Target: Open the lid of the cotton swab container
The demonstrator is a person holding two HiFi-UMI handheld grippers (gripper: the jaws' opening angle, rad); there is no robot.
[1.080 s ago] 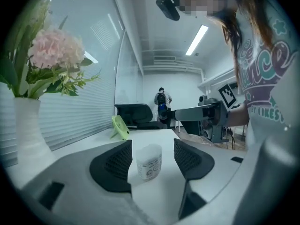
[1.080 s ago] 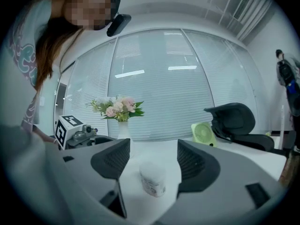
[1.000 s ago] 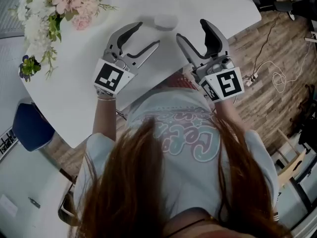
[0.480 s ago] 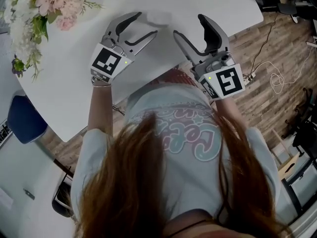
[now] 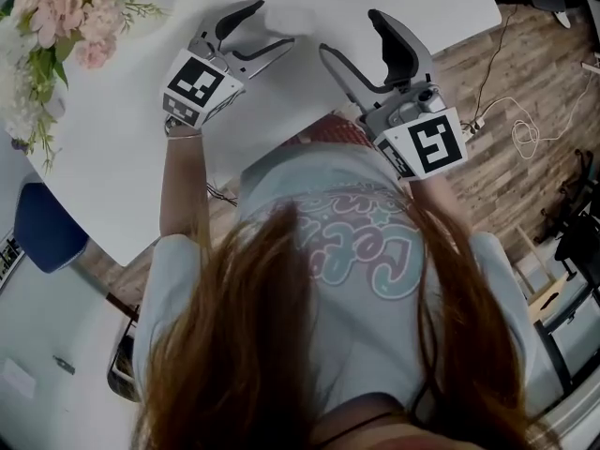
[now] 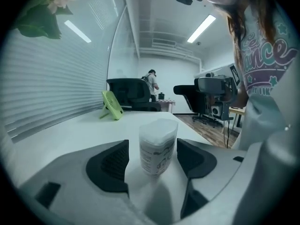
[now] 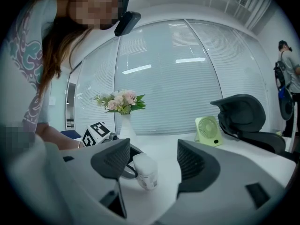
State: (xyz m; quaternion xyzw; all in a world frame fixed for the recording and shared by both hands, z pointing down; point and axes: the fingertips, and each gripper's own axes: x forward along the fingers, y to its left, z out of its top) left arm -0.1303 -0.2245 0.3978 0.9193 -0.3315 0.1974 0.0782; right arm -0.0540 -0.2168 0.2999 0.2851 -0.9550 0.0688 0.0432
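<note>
Surveying from the left, I noted pink and white flowers (image 5: pixel 56 17) at the far-left corner of the white table (image 5: pixel 122 157). My left gripper (image 5: pixel 274 24) lay over the tabletop just right of them, pointing away from me. Its jaws had just been opening and stood wide apart. The cotton swab container (image 6: pixel 158 146) stood upright on the table between them, level with the two ribbed pads (image 6: pixel 108 165). A clear gap showed on either side, and neither pad touched it. Its white lid (image 6: pixel 158 127) was on. In the left gripper view, a green desk fan (image 6: pixel 111 105) sat well behind the container on the same table.

My right gripper (image 5: pixel 352 34) was recorded next, just right of the left one, its tips angled toward the container. Its jaws were likewise apart and clamped on nothing. In the right gripper view the container stood ahead of them, nearer the left-hand pad, and one jaw of the left gripper curved just beside it. The left gripper's marker cube (image 7: pixel 96 134) showed beyond that, with the flowers in a white vase (image 7: pixel 125 125) behind.

At the far right of the head view I noted wood flooring (image 5: pixel 525 186) with a white cable (image 5: pixel 511 129) lying on it.
</note>
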